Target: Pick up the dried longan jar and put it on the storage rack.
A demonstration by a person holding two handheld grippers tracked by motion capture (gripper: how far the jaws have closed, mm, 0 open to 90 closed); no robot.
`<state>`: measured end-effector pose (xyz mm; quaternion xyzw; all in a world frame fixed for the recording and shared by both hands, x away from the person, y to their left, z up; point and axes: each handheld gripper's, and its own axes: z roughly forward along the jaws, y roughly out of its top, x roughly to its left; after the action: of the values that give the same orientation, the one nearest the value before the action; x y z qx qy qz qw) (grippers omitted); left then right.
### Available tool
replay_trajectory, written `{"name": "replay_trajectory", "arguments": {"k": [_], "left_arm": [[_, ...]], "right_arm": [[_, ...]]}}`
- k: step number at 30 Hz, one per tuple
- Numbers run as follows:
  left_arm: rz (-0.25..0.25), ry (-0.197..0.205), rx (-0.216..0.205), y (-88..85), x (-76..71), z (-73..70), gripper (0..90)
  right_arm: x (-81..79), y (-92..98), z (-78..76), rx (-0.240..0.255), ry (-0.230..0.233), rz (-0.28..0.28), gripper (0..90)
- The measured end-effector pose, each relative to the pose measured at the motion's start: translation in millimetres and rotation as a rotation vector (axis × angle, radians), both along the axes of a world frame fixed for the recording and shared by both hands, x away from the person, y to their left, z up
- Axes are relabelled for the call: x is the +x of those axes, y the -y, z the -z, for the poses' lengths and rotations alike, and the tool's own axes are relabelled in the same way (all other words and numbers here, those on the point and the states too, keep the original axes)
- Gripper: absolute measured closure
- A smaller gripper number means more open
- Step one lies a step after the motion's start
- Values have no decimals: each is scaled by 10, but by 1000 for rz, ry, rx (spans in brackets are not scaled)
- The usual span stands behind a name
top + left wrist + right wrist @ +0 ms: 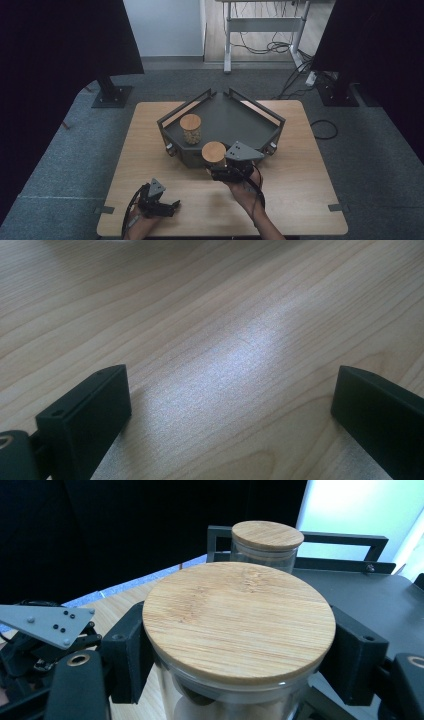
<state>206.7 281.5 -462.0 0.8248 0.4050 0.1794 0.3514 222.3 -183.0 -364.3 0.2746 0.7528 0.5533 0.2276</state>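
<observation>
1. the right gripper (218, 172) has its fingers (126, 655) clenched on the near jar (214, 154), a glass jar with a round bamboo lid, one finger pressed to each side of the glass just under the lid.
2. in the right gripper view the near jar sits squarely between the two fingers, its lid (239, 619) level above them and the glass wall (220, 700) dropping out of view below.
3. seen from above, the near jar stands at the front edge of the dark tray (235, 120); whether its base is on the counter (300, 165) or lifted cannot be told.
4. the far jar (190, 128), also topped with a bamboo lid, stands inside the tray beyond the right gripper's fingers and well apart from them; in the right gripper view it rises straight past the near jar's lid, against the tray's raised rail (345, 539).
5. the left gripper (172, 206) lies low over the bare wooden counter, well to the left of and nearer the person than the right gripper's fingers.
6. its fingers (85, 415) are released, standing wide apart with bare wood grain between them.
7. the left gripper also appears at the left edge of the right gripper view, beside the near jar.
8. a hand (246, 192) carries the right gripper from below.
</observation>
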Motion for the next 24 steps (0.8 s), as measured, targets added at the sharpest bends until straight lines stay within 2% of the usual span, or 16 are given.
{"name": "replay_trajectory", "arguments": {"k": [9, 24], "left_arm": [[0, 0, 0, 0, 0, 0, 24], [0, -1, 0, -1, 1, -1, 24]], "right_arm": [[88, 42, 4, 28, -20, 11, 249], [234, 30, -56, 31, -28, 33, 249]]}}
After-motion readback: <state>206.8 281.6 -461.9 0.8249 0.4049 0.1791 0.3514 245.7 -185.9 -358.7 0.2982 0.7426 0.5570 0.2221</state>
